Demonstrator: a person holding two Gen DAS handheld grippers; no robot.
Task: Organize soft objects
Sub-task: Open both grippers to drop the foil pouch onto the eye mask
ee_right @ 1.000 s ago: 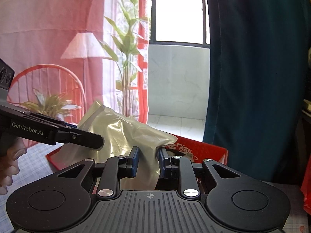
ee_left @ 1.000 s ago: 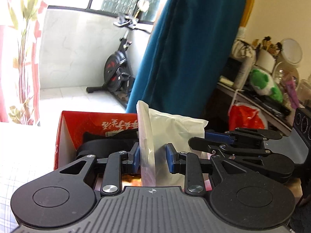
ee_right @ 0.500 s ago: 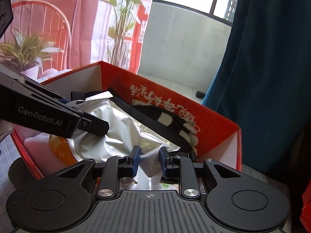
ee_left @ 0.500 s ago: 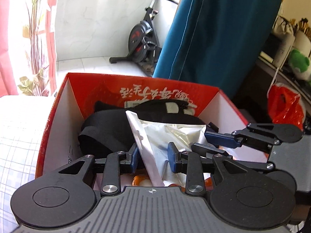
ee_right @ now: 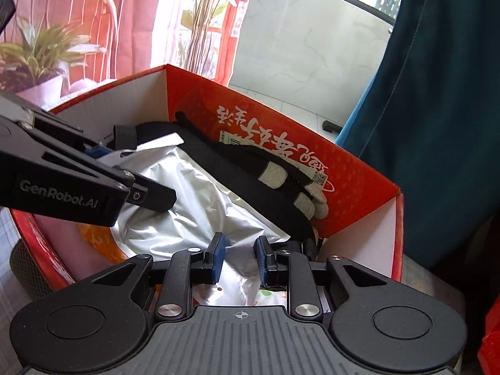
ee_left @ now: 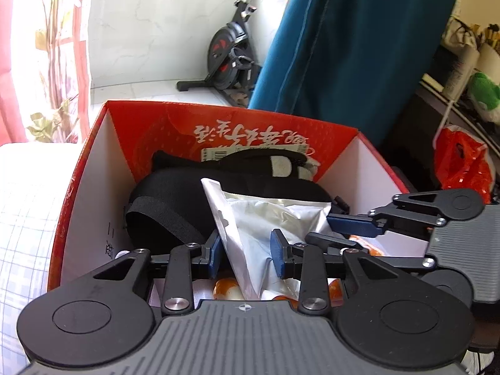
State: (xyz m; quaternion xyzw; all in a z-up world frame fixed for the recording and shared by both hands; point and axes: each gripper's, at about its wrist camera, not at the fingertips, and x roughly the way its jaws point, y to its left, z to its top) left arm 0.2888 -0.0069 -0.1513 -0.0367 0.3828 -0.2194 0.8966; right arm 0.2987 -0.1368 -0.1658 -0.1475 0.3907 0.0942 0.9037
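A silvery-white plastic bag [ee_left: 265,218] lies inside the red cardboard box [ee_left: 250,128], on top of black fabric items [ee_left: 168,200] and a black glove with grey fingertips [ee_left: 281,165]. My left gripper [ee_left: 247,253] straddles the bag's left edge with its jaws parted wider than the bag. My right gripper [ee_right: 239,257] sits over the bag's right end [ee_right: 200,200], jaws slightly apart around a fold. The right gripper shows in the left wrist view [ee_left: 353,222] and the left gripper in the right wrist view [ee_right: 103,153]. The glove [ee_right: 281,178] lies along the box's back wall [ee_right: 359,184].
A teal curtain [ee_left: 343,47] hangs behind the box. An exercise bike [ee_left: 231,59] stands on the balcony floor. A red plastic bag [ee_left: 462,162] and a cluttered shelf are at the right. A checked cloth [ee_left: 28,218] covers the surface left of the box.
Both grippers have carried the bag down from above the box into it. The bag now rests on the black items, and both pairs of jaws have widened around it.
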